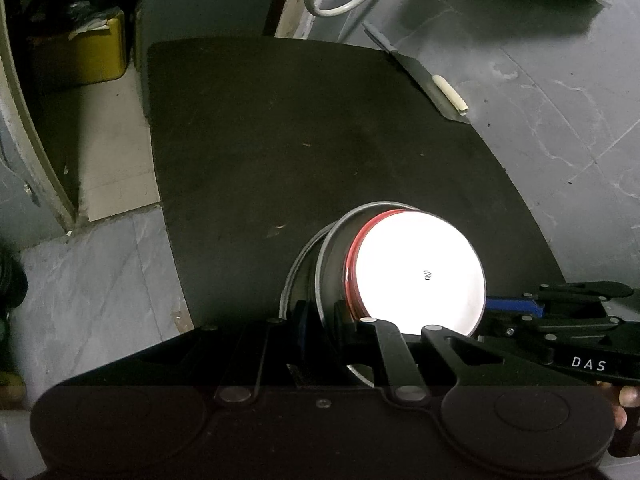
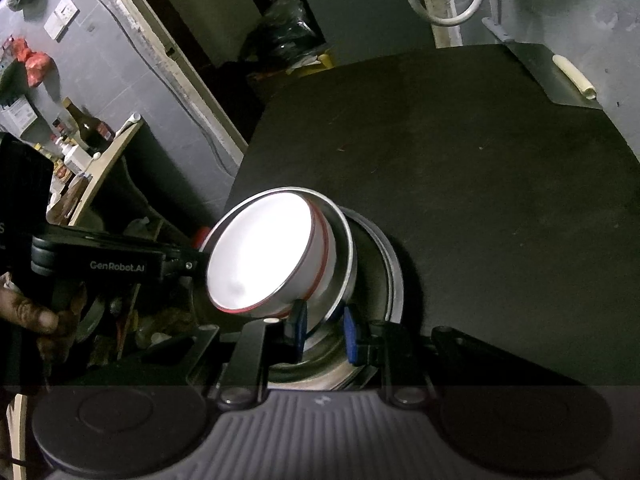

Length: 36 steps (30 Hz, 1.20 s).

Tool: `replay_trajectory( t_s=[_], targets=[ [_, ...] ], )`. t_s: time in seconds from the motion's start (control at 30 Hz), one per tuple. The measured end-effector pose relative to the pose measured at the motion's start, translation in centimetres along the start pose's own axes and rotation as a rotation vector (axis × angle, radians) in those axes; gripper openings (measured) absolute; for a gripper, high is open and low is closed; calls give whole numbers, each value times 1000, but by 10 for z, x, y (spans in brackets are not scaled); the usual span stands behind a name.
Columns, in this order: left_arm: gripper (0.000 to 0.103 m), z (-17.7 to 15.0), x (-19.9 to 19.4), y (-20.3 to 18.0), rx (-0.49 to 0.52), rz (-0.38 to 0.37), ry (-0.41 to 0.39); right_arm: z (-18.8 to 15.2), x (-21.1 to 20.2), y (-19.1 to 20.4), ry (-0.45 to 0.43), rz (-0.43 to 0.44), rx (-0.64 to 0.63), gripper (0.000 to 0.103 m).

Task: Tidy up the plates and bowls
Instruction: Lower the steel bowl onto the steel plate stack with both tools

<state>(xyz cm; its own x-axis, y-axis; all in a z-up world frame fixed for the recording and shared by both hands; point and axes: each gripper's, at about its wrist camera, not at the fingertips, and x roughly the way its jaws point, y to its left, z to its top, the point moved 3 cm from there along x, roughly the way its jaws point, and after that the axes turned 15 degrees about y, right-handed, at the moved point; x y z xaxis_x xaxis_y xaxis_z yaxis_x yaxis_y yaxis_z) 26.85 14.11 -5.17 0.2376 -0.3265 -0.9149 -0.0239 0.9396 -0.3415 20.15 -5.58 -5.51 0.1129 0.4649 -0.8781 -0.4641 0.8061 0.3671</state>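
A white bowl (image 1: 420,272) (image 2: 260,248) with red stripes sits nested and tilted inside a steel bowl (image 1: 332,264) (image 2: 344,264). Under them lie steel plates (image 1: 294,276) (image 2: 390,264) on the black table (image 1: 280,120) (image 2: 480,180). My left gripper (image 1: 324,320) is shut on the steel bowl's rim, one finger inside and one outside. In the right wrist view it reaches in from the left (image 2: 192,260). My right gripper (image 2: 324,328) pinches the steel bowl's wall between its blue pads. From the left wrist view it shows at the stack's right side (image 1: 504,306).
A flat metal blade with a pale roll (image 1: 450,92) (image 2: 574,76) lies at the table's back right corner. A white cable loop (image 1: 344,0) hangs on the wall behind. A yellow bin (image 1: 88,52) stands left of the table. A shelf with bottles (image 2: 80,140) stands further left.
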Motion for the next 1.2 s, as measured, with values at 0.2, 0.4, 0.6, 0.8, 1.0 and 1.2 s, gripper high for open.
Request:
replay_trajectory(
  t_s=[0.2, 0.4, 0.6, 0.8, 1.0, 1.2],
  targets=[
    [12, -1, -2, 0, 4, 7, -1, -2, 0, 2, -4, -7, 7, 22],
    [12, 0, -3, 0, 2, 6, -2, -1, 1, 2, -8, -9, 10, 22],
    [12, 0, -3, 0, 1, 6, -1, -1, 1, 1, -13, -13, 10, 22],
    [13, -1, -3, 0, -8, 6, -4, -2, 2, 3, -22, -21, 11, 22],
    [13, -1, -3, -2, -12, 19, -2, -3, 1, 4, -28, -34, 6, 23],
    [16, -1, -4, -2, -23, 25, -7, -4, 0, 5, -39, -44, 9, 24]
  ],
)
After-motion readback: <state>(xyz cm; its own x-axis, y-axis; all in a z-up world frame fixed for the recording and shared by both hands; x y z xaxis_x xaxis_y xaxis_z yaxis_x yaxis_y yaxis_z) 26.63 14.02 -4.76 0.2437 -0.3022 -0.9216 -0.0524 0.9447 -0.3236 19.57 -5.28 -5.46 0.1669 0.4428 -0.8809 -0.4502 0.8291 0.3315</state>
